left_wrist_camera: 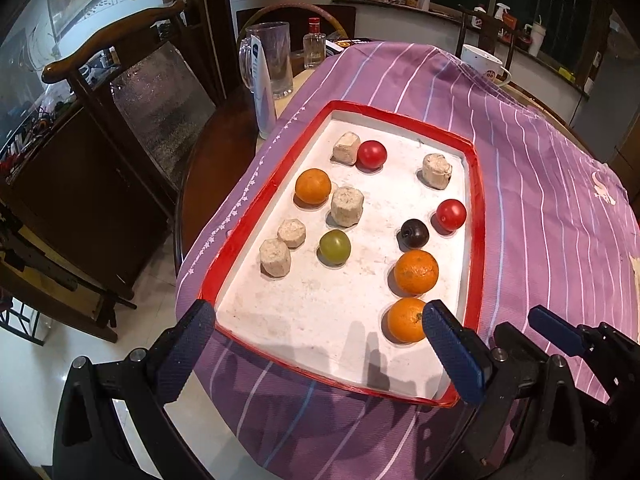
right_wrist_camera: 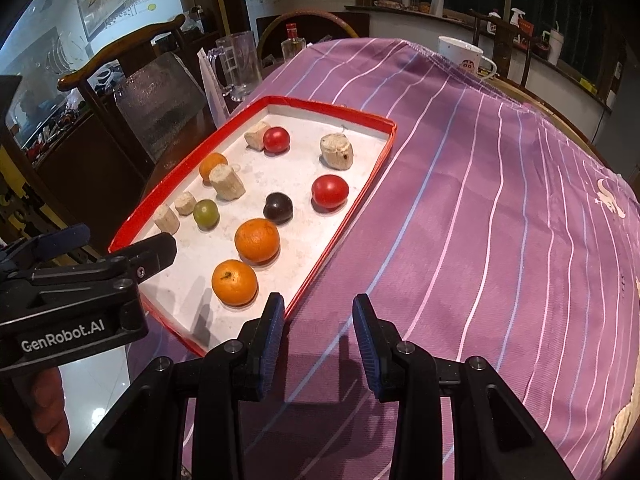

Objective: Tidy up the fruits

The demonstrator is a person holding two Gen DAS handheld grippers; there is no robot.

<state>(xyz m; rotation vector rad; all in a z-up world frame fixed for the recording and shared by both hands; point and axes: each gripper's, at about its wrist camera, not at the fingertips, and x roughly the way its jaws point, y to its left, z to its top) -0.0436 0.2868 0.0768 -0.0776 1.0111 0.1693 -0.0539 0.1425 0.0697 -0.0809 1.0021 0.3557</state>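
Note:
A white tray with a red rim (left_wrist_camera: pixel 476 216) (right_wrist_camera: pixel 352 216) lies on the purple striped cloth. In it are three oranges (left_wrist_camera: pixel 405 320) (right_wrist_camera: pixel 234 282), two red fruits (left_wrist_camera: pixel 451 214) (right_wrist_camera: pixel 329 191), a dark plum (left_wrist_camera: pixel 415 233) (right_wrist_camera: pixel 277 207), a green fruit (left_wrist_camera: pixel 335 246) (right_wrist_camera: pixel 206 213) and several beige blocks (left_wrist_camera: pixel 347 206) (right_wrist_camera: pixel 337 151). My left gripper (left_wrist_camera: pixel 320 352) is open and empty over the tray's near end, its right finger beside the nearest orange. My right gripper (right_wrist_camera: pixel 319 340) is open and empty over the cloth, just right of the tray.
A glass mug (left_wrist_camera: pixel 272 60), a white tube (left_wrist_camera: pixel 262 84) and a small bottle (left_wrist_camera: pixel 313 44) stand beyond the tray's far left. A white mug (left_wrist_camera: pixel 480 64) stands at the far right. A wooden chair (left_wrist_camera: pixel 120 92) is at the table's left.

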